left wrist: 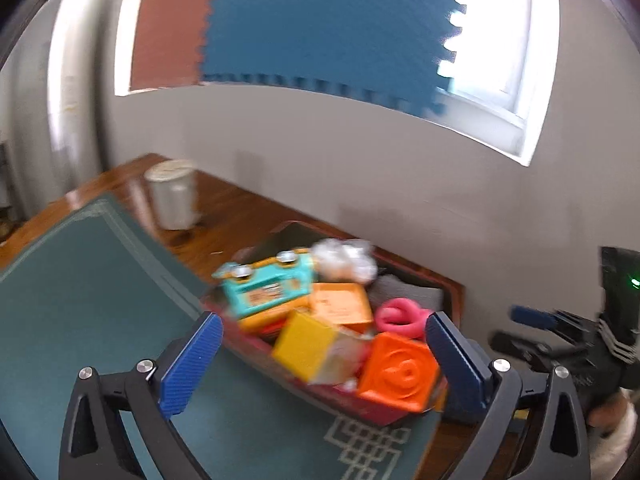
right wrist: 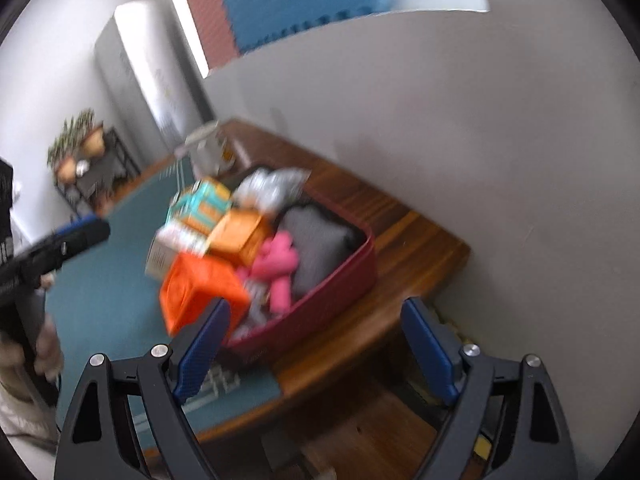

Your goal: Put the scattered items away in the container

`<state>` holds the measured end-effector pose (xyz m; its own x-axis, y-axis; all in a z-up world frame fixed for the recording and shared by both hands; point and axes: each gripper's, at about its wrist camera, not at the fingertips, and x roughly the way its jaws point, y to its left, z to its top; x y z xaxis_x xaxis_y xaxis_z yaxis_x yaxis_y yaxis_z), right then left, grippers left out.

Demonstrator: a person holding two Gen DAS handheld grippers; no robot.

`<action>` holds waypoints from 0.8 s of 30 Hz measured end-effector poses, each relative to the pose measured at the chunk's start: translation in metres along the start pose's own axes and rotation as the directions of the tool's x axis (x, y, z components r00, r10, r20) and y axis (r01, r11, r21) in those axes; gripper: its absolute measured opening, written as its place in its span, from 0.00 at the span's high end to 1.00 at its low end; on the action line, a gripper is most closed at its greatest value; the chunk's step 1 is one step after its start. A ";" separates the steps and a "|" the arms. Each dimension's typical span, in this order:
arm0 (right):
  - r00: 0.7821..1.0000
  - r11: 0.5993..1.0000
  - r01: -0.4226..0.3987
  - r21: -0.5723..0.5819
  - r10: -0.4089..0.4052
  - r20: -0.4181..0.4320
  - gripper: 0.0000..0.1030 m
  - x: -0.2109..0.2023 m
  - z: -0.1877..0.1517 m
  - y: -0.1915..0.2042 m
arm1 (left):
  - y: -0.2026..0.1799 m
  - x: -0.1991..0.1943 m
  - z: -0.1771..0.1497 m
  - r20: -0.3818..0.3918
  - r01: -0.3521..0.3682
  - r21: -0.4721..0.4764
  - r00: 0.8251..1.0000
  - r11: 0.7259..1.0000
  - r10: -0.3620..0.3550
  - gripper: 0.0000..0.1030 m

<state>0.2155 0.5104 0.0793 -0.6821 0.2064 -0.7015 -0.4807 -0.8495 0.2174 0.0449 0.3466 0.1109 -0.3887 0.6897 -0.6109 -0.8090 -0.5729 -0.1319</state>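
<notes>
Both views are smeared with motion blur, so I stick to what I can make out. My left gripper fills the bottom of its view with its blue fingers spread wide and nothing between them. My right gripper sits at the bottom of its own view, likewise spread wide and holding nothing; in the left view it shows at the far right edge, low down.

The red container stands near the middle of both frames, on the corner of a wooden table, partly on a green mat that covers the left side of the tabletop. It is heaped full. In the left view an orange cube with a ringed pattern lies nearest me, just left of my right-hand finger, with a yellow block beside it toward frame centre. Behind them sit an orange box, a teal box and a pink toy. A crinkled clear bag lies at the back of the pile. In the right view a grey cloth fills the right half of the container.

A pale tub stands on the table in the left view's upper left, well apart from the container. A potted plant sits on a rack at the far left of the right view.
</notes>
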 end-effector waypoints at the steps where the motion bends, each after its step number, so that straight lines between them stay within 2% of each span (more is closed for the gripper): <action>1: 1.000 1.000 0.002 -0.015 -0.003 -0.015 0.13 0.000 -0.003 0.004 | 0.000 0.000 -0.005 -0.007 -0.012 -0.001 1.000 1.000 0.012 0.00; 8: 0.992 0.996 0.052 -0.076 -0.060 -0.110 0.13 0.015 -0.019 0.028 | -0.015 0.007 -0.036 -0.099 -0.070 0.037 0.992 0.997 0.074 0.00; 14: 0.997 0.996 0.071 -0.049 -0.073 -0.035 0.13 -0.010 -0.005 0.033 | -0.023 -0.013 -0.021 -0.048 -0.137 0.038 0.989 0.990 0.139 0.00; 17: 0.997 0.996 0.074 -0.056 -0.075 -0.002 0.13 -0.015 0.000 0.038 | -0.026 -0.017 -0.016 -0.051 -0.129 0.037 0.990 0.991 0.131 0.00; 20: 0.997 0.996 0.072 -0.051 -0.072 -0.017 0.13 -0.006 -0.002 0.040 | -0.030 -0.012 -0.018 -0.078 -0.111 0.047 0.990 0.993 0.114 0.00; 24: 0.996 0.997 0.061 -0.038 -0.063 -0.059 0.13 0.011 -0.010 0.040 | -0.039 -0.002 -0.030 -0.104 -0.128 0.096 0.985 0.987 0.138 0.00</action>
<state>0.1941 0.4735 0.0731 -0.6169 0.2306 -0.7525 -0.5003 -0.8530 0.1487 0.0904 0.3545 0.0941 -0.4483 0.5542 -0.7013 -0.7913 -0.6110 0.0230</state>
